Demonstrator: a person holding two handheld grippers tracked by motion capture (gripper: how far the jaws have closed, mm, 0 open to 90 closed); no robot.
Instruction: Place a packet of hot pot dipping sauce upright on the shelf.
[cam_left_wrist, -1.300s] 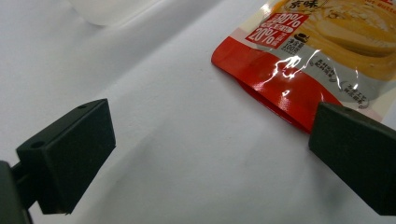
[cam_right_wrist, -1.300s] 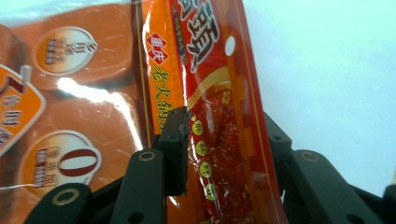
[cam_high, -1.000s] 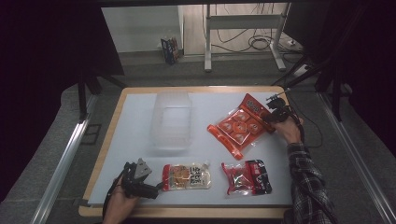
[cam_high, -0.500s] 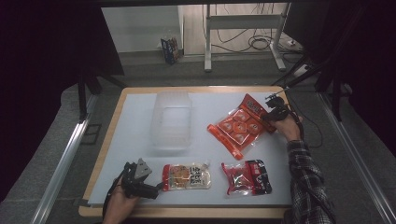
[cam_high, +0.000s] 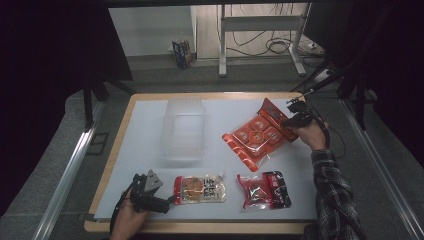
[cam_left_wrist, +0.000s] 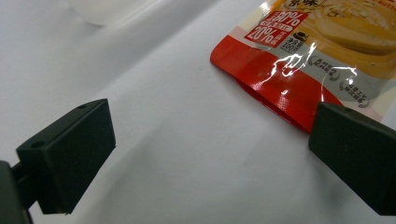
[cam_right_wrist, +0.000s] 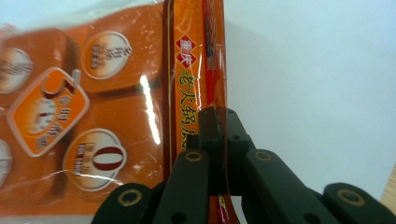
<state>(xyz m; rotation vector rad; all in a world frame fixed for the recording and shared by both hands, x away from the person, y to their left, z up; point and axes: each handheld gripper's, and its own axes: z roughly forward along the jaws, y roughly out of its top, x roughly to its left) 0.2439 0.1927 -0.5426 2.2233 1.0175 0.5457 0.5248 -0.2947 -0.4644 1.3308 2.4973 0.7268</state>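
1. Orange hotpot-base packet (cam_high: 259, 136) lies on the white table (cam_high: 225, 112) at about two o'clock from the table's middle, with its far corner tipped up off the surface.
2. Right tongs (cam_high: 291, 120) have just been closing and are now clamped on that packet's sealed edge strip; in the right gripper view the strip (cam_right_wrist: 201, 70) runs straight down between the jaws, so the bite is on flat film and not on the lumpy blocks inside.
3. That looks like the right hold. My advice: keep the pinch firm and lift slowly, since a packet held by one edge will swing and sag.
4. Clear plastic bin (cam_high: 183, 127) stands at eleven o'clock from the packet, well apart. If that is the target, carry the packet high enough to clear its rim, then lower it in flat end first.
5. Left tongs (cam_high: 170, 201) sit low at seven o'clock with jaws wide apart, holding nothing; the yellow-and-red pouch (cam_left_wrist: 299, 56) lies just beside one jaw, untouched.
6. Dark red packet (cam_high: 263, 189) rests near five o'clock, clear of the lifting path.
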